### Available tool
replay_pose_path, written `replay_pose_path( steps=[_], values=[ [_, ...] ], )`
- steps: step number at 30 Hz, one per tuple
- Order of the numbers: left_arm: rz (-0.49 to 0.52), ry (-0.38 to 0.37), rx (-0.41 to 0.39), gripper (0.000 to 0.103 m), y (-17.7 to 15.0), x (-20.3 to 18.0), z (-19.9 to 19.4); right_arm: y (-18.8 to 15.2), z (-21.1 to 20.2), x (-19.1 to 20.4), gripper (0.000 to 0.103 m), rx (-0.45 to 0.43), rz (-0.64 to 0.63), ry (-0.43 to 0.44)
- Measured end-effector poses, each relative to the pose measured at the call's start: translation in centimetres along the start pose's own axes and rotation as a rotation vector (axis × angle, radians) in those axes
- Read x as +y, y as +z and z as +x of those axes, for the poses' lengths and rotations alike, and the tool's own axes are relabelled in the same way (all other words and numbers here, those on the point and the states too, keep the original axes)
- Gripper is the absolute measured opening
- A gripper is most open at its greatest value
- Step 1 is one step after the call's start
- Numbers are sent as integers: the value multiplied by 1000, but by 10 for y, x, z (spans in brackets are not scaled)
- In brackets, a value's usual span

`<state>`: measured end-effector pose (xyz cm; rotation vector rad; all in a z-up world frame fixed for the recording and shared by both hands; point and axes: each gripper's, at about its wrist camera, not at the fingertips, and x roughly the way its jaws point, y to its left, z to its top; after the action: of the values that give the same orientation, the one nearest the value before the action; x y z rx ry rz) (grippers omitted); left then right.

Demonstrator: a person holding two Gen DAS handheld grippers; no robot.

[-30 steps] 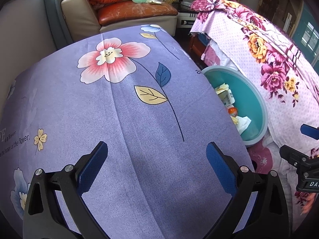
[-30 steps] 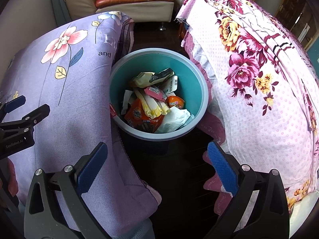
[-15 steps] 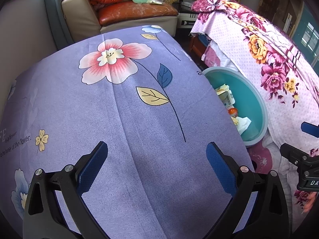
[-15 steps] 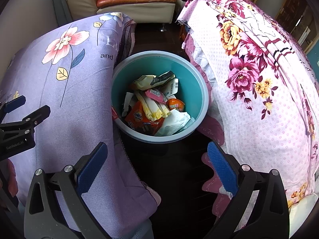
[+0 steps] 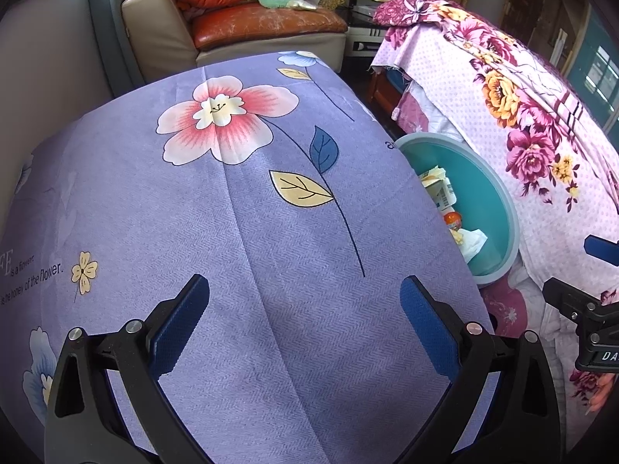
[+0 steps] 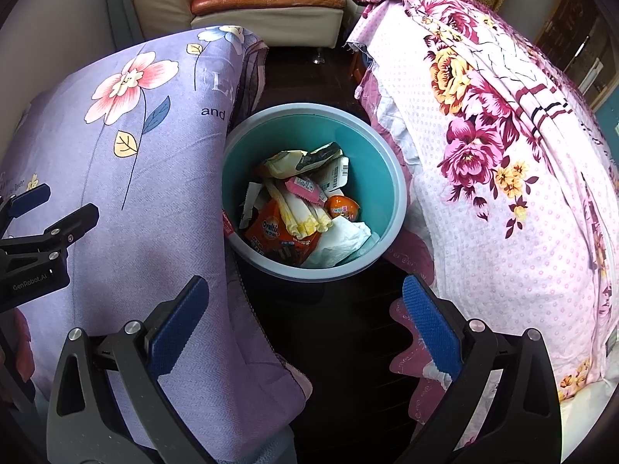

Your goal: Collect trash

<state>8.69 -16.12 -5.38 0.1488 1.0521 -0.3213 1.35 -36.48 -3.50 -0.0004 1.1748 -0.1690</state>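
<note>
Left gripper (image 5: 303, 323): held over the purple flowered cloth (image 5: 240, 232), jaws spread wide, blue pads facing each other across bare fabric, nothing between them. Right gripper (image 6: 305, 321): held above the dark floor (image 6: 340, 332) in the gap between the two covered pieces of furniture, jaws likewise spread wide and holding nothing; its fingers point toward the bin at 12 o'clock. Bin (image 6: 390, 178): round, teal inside with a pale blue-grey rim, standing on the floor, its left rim touching or tucked under the hanging edge of the purple cloth, the pink flowered cloth (image 6: 503, 178) close on its right. Trash (image 6: 305, 208): heaped in the bin's bottom; an orange packet at 7 o'clock, pale yellow folded wrappers at centre, a pink sachet above them, a small round orange piece at 3 o'clock, crumpled white tissue at 5 o'clock, a yellow and dark wrapper with a barcoded white label at 12 o'clock. Armchair (image 6: 247, 0): beige with worn orange seat cushion, at 12 o'clock beyond the bin.
</note>
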Motion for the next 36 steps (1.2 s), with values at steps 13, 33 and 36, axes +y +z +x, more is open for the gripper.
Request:
replay_pose_path(
  steps=[13,33,36],
  values=[
    [-2,-1,-1,99,0,3,-1,-1,1,2,96,2,-1,-1],
    [-7,1,0,99,-3,6,-1,-4,4,4,96,12,-9,-4],
    [-8,2,-1,99,-3,6,-1,-4,4,5,96,12,-8,-4]
  ],
)
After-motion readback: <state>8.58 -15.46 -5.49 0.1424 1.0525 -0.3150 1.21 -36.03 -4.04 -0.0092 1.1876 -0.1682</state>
